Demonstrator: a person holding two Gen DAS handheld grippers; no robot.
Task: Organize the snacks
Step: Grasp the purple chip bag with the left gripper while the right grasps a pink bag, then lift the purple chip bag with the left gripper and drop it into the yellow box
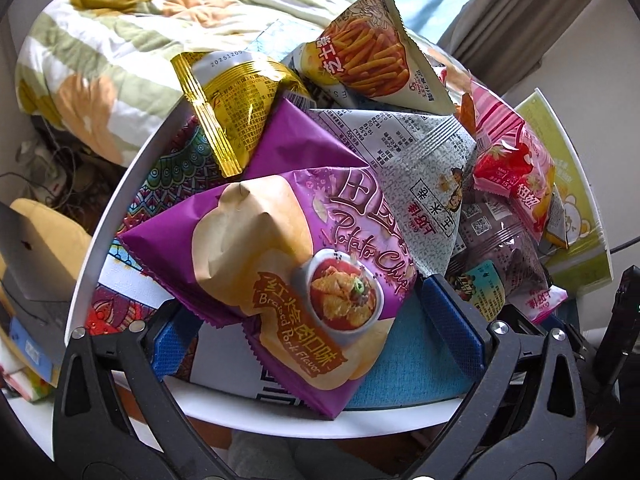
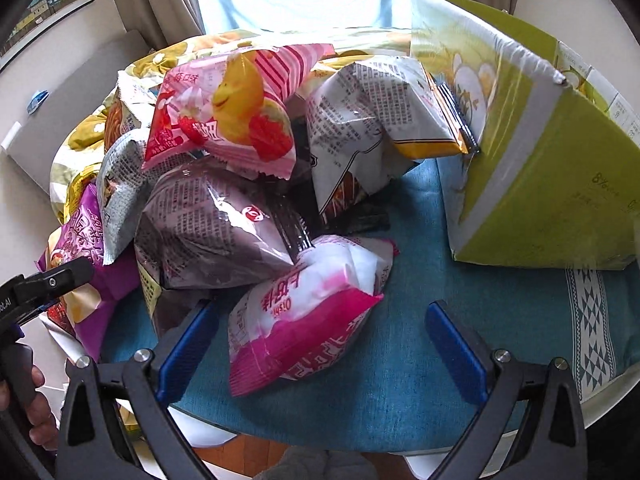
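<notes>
A heap of snack bags lies on a round white table (image 1: 120, 184) covered partly by a teal woven cloth (image 2: 400, 280). At the near edge of the tabletop, the left gripper (image 1: 316, 320) stands with its blue-padded jaws wide apart, and the purple foil bag of braised-pork potato chips (image 1: 280, 264) lies between them; whether a pad touches it I cannot tell. Behind it sit a gold foil packet (image 1: 228, 108), a white bag picturing orange fries (image 1: 372, 56) and a grey-white printed bag (image 1: 408, 168). The right gripper (image 2: 320, 344) is likewise spread open, its pads on either side of a pink-and-white puffed bag (image 2: 304, 320), not pressing it. A brown-grey foil bag (image 2: 212, 224) and a pink strawberry bag (image 2: 232, 108) pile behind. A green cardboard box (image 2: 532, 148) stands toward the table's far right edge
</notes>
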